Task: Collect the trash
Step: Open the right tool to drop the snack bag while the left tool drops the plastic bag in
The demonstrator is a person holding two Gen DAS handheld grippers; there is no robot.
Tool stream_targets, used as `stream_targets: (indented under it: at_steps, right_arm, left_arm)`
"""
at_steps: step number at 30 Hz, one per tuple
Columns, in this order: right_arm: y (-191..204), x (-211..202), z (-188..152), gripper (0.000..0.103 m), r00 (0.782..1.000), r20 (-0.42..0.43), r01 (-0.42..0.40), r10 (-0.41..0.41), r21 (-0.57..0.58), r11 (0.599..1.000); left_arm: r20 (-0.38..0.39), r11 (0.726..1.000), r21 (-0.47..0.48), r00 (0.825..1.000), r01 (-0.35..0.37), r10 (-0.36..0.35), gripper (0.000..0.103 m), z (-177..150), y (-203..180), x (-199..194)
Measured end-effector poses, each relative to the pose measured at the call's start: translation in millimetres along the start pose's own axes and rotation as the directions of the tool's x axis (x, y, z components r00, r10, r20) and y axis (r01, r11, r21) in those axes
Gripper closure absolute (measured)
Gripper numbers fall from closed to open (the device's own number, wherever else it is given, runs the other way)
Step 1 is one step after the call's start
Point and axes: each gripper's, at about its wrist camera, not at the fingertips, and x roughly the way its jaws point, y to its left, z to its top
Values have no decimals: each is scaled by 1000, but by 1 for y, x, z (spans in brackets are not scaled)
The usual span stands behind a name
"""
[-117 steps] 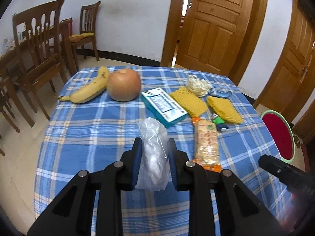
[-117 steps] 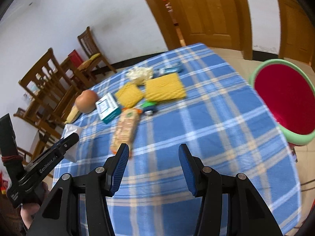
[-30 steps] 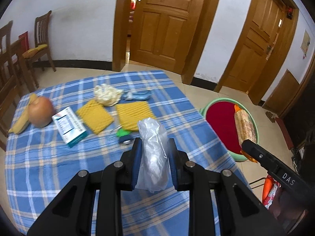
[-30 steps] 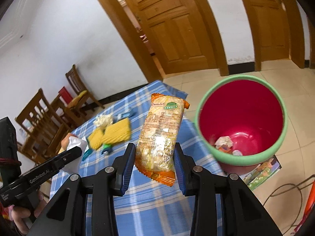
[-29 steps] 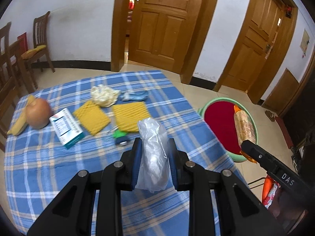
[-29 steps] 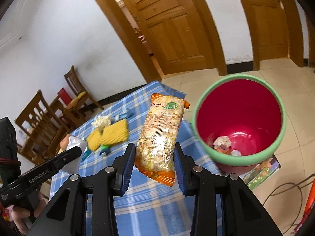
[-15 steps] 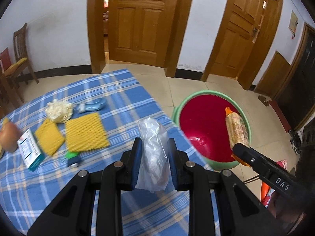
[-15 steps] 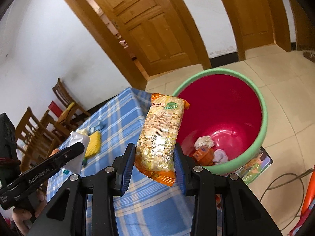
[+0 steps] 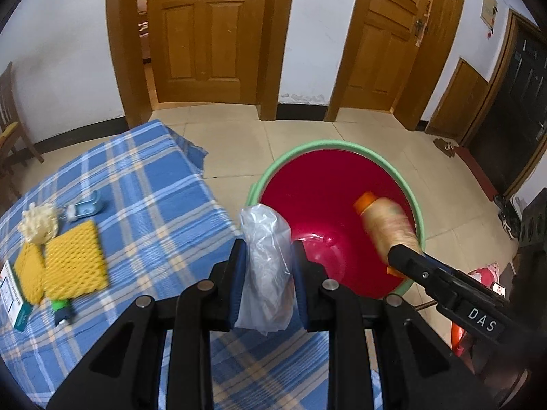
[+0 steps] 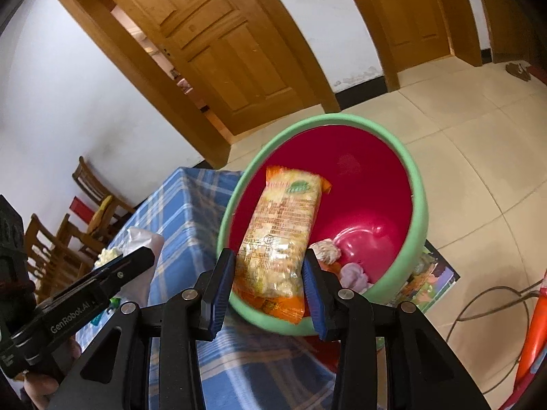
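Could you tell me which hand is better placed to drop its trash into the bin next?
Right. Its snack packet already hangs over the bin, jaws opening around it; the left gripper's plastic bag looks short of the rim.

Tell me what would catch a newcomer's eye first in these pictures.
Most striking is the bin, red inside with a green rim, on the tiled floor beside the blue checked table. Over its mouth the right tool has an orange snack pack between its opening jaws. The left tool grips a clear bag near the table's edge.
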Motion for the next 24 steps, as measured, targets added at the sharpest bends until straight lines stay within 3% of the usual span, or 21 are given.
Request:
stream_targets:
  at_steps: [9, 22, 24]
  right_arm:
    - [-7, -7, -1, 51, 1000, 16, -9, 9, 15, 1000]
    - [-14, -21, 2, 48, 998, 57, 1, -3, 46, 999]
    - [-14, -22, 1, 48, 998, 58, 4, -7, 46, 999]
  left_arm:
    - [-24, 999, 36, 1000, 16, -15, 77, 0, -17, 18]
    - [-56, 998, 51, 998, 28, -26, 77, 3, -29, 41]
    - [-51, 998, 47, 998, 31, -29, 70, 4, -29, 43]
